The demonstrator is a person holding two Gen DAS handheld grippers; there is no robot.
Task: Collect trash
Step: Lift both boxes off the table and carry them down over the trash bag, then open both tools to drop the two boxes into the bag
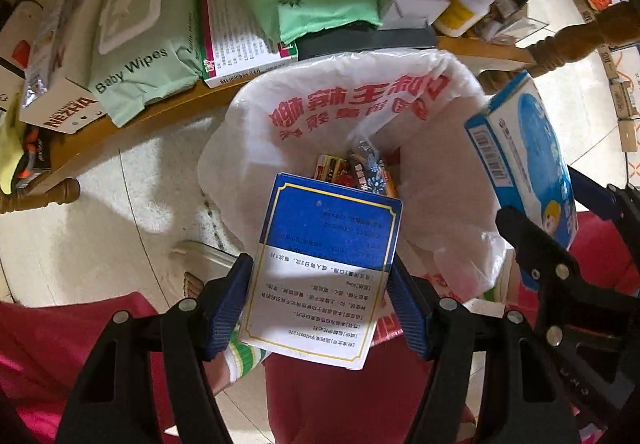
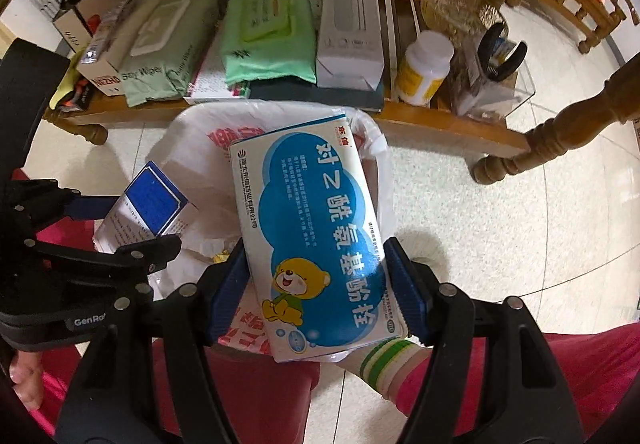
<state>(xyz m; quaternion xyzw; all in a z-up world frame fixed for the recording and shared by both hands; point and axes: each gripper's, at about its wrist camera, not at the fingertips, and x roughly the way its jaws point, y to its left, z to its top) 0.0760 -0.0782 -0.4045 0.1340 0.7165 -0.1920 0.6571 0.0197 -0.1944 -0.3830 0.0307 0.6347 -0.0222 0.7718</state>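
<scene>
My left gripper (image 1: 320, 296) is shut on a dark blue and white medicine box (image 1: 324, 260), held over the open mouth of a white plastic trash bag (image 1: 352, 100) with red lettering. Wrappers (image 1: 352, 166) lie inside the bag. My right gripper (image 2: 316, 292) is shut on a light blue medicine box with a cartoon bear (image 2: 316, 240), also over the bag (image 2: 188, 140). The left view shows that box (image 1: 532, 164) at right; the right view shows the dark blue box (image 2: 148, 212) at left.
A low wooden table (image 2: 440, 124) stands behind the bag, carrying baby wipes (image 1: 132, 52), a green wipes pack (image 2: 268, 40), a white carton (image 2: 348, 28), a pill bottle (image 2: 424, 68) and a NEZHA box (image 1: 68, 108). A chair leg (image 2: 560, 132) stands right. Pale tiled floor surrounds.
</scene>
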